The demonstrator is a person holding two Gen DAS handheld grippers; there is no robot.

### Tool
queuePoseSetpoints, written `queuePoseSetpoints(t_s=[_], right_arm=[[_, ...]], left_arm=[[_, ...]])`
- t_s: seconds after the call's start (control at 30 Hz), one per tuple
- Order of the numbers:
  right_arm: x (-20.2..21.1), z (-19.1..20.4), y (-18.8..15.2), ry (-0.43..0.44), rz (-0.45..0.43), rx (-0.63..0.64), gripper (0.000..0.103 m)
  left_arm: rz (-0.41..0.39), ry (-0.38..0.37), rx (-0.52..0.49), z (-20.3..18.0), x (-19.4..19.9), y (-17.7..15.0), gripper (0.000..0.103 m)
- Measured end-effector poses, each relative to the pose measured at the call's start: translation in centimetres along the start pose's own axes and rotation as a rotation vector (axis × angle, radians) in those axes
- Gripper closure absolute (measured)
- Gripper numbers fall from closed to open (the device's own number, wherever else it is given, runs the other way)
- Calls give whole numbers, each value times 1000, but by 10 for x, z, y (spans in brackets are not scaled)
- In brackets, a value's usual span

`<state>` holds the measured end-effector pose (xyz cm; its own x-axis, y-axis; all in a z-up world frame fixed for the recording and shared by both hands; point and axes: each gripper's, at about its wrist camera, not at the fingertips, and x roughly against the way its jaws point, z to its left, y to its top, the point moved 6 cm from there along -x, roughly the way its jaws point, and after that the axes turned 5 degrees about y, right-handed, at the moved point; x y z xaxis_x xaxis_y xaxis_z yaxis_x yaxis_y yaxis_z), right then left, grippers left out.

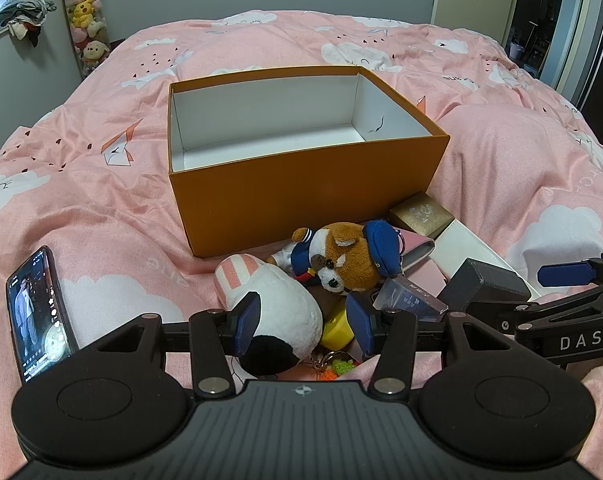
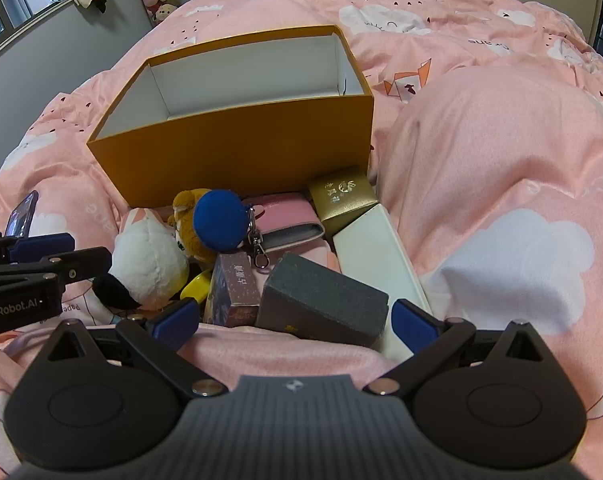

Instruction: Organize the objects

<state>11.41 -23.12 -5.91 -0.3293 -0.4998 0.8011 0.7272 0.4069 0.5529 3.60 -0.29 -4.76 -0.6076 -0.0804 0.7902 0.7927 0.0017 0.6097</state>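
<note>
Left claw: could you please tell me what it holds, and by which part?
Nothing: the left claw stands open astride the white plush, not gripping it.

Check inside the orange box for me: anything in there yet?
The orange box looks empty: white walls, bare white floor and one small dark mark on the right inner wall. Its near wall hides the front strip of the floor in both views.
</note>
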Motion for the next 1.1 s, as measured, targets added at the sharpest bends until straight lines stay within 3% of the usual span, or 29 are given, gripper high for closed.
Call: queuePoseSetpoints(t_s=[0.87, 1.0, 1.1], right_arm=[[-1, -1, -3, -4, 1, -3, 1], [1, -5, -1, -17, 1, -8, 2], [4, -13, 0, -34, 3, -20, 11]], left_arm=[[1, 2, 5, 0, 0, 0, 44], [10, -21, 4, -3, -1, -1, 50], [23, -49, 4, -3, -4, -1, 57]])
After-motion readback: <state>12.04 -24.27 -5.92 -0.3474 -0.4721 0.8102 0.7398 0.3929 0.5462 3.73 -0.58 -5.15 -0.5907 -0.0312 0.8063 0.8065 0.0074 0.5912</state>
